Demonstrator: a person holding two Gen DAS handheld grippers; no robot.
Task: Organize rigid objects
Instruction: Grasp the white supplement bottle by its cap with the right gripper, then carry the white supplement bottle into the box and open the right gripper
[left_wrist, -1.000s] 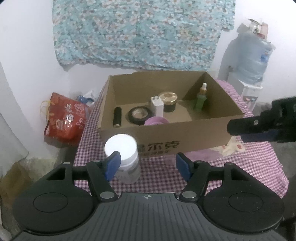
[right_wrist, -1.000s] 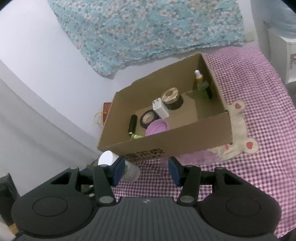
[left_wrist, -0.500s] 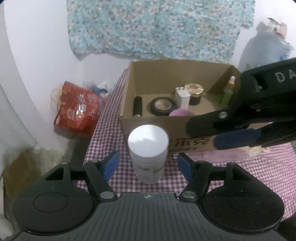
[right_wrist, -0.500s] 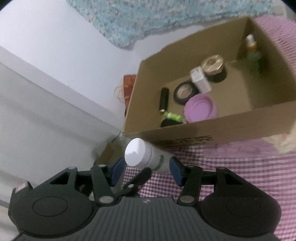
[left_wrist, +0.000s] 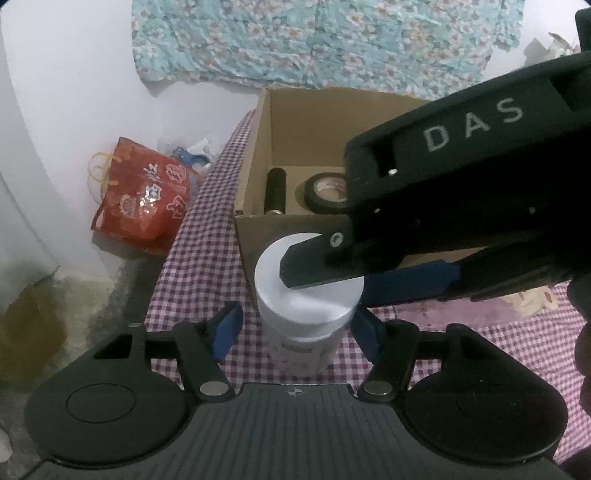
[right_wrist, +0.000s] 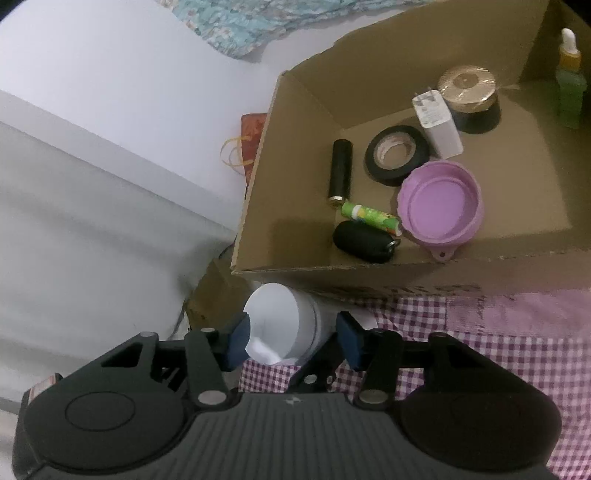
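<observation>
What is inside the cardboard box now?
In the cardboard box: black tape roll, purple lid, black tube, green stick, black fob, white charger, gold-topped jar, green dropper bottle. The near wall hides the nearest floor strip.

jar (left_wrist: 308, 295) on tablecloth (left_wrist: 207, 251), before box (right_wrist: 291, 236) | tape roll (right_wrist: 397, 153), bowl (right_wrist: 441, 201) in box

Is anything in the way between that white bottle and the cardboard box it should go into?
Only the near wall of the cardboard box stands between; the white bottle sits just outside it and must be lifted over. Both the right gripper and the left gripper straddle it, open.
</observation>
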